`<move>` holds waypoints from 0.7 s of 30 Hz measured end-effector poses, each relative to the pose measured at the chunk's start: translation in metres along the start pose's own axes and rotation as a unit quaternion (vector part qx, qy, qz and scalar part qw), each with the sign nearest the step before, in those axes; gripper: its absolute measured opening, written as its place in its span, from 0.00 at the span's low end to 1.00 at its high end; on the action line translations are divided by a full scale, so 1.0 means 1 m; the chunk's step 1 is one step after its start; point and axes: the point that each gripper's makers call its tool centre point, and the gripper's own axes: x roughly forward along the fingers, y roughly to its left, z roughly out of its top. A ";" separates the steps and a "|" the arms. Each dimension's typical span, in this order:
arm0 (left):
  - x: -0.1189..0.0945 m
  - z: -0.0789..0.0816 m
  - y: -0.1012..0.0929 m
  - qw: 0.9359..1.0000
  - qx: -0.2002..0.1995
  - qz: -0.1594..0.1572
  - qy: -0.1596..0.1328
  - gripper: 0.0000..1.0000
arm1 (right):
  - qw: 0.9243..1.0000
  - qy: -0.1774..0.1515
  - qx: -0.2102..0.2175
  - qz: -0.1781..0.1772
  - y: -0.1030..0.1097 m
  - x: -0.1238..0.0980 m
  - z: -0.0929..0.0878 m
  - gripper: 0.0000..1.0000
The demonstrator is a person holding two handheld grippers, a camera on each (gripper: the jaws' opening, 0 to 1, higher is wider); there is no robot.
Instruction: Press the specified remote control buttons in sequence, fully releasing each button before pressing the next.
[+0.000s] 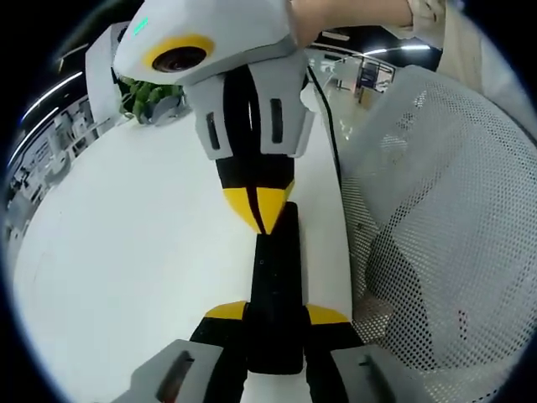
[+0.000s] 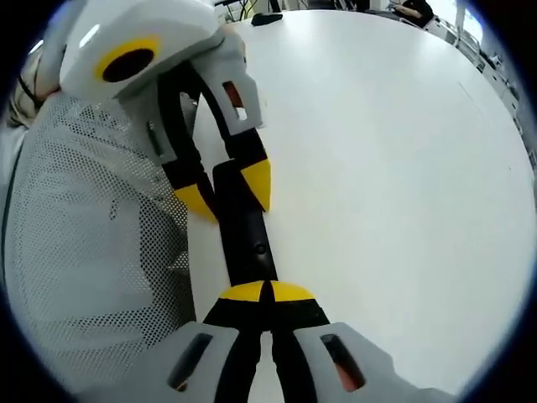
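A long black remote control lies along the right edge of the white table. My left gripper is shut on its near end, one yellow-tipped jaw on each side. My right gripper comes down from above with its jaws shut together, their tips touching the remote's top face near the far end. In the right gripper view, the right gripper rests tips-together on the remote, and the left gripper clamps the other end. The button under the tips is hidden.
A white mesh chair back stands close beside the table edge, right by the remote, and it is the same mesh chair at the left of the right gripper view. A green plant sits at the far end. A small dark object lies across the table.
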 end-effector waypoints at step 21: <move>0.000 0.000 0.000 1.000 0.005 -0.001 0.003 0.24 | 0.999 -0.004 0.015 -0.031 -0.001 0.001 0.001 0.00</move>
